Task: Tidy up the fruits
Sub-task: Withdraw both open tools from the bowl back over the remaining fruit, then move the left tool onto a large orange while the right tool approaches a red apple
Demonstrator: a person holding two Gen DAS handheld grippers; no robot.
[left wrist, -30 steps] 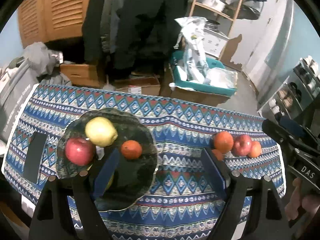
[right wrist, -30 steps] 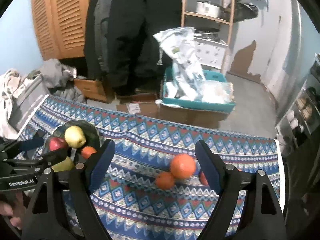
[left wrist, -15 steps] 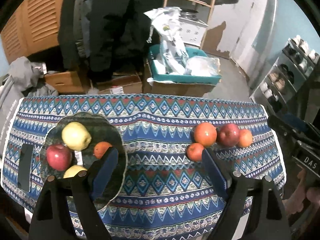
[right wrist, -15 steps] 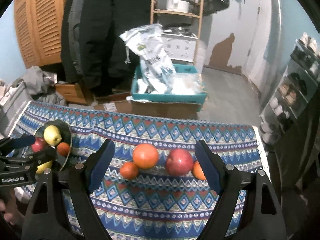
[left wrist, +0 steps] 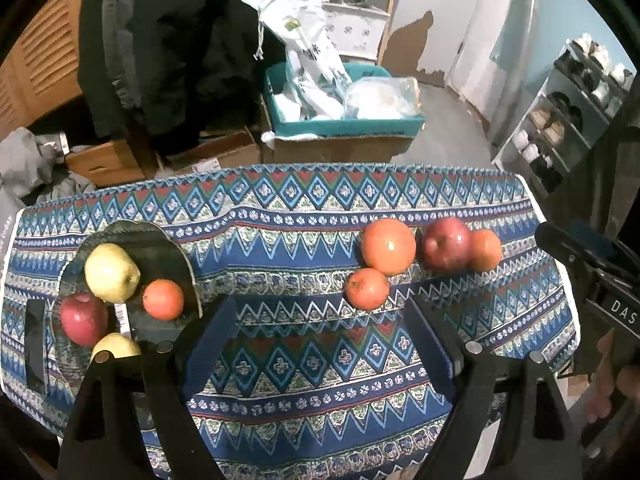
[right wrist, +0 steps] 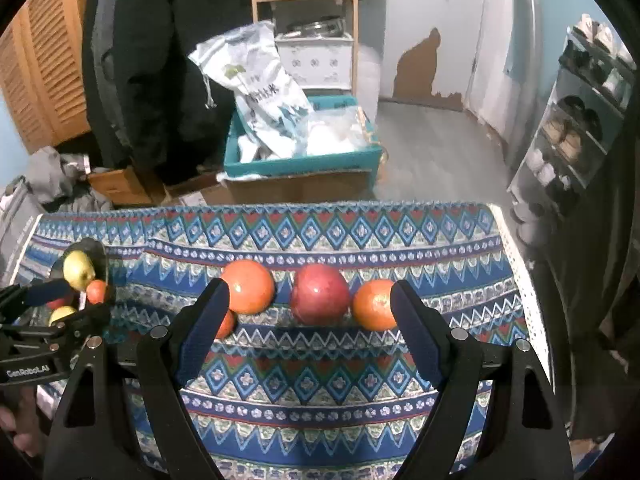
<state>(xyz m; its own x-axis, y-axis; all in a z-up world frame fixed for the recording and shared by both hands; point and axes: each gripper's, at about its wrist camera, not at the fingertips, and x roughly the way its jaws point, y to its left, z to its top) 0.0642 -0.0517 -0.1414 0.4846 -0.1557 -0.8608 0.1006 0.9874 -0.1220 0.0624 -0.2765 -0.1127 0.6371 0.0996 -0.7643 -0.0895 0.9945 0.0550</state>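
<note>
right wrist view: right gripper (right wrist: 308, 312) hangs wide open and empty over the loose fruit on the counter (right wrist: 320, 392)
loose fruit: big orange (right wrist: 248, 286), red apple (right wrist: 319, 294), small orange (right wrist: 374, 304), all in a row; a fourth is half hidden, probably another orange
plate (left wrist: 160, 240): already holds some fruit, far left
left gripper (left wrist: 316, 340): open too, nothing in it
step: lining up a pick, i'd say
next: drop down, close on the red apple, carry it to the plate

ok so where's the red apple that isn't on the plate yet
In the right wrist view the red apple sits on the patterned tablecloth, centred ahead of the open right gripper, between a large orange and a smaller orange.
</note>
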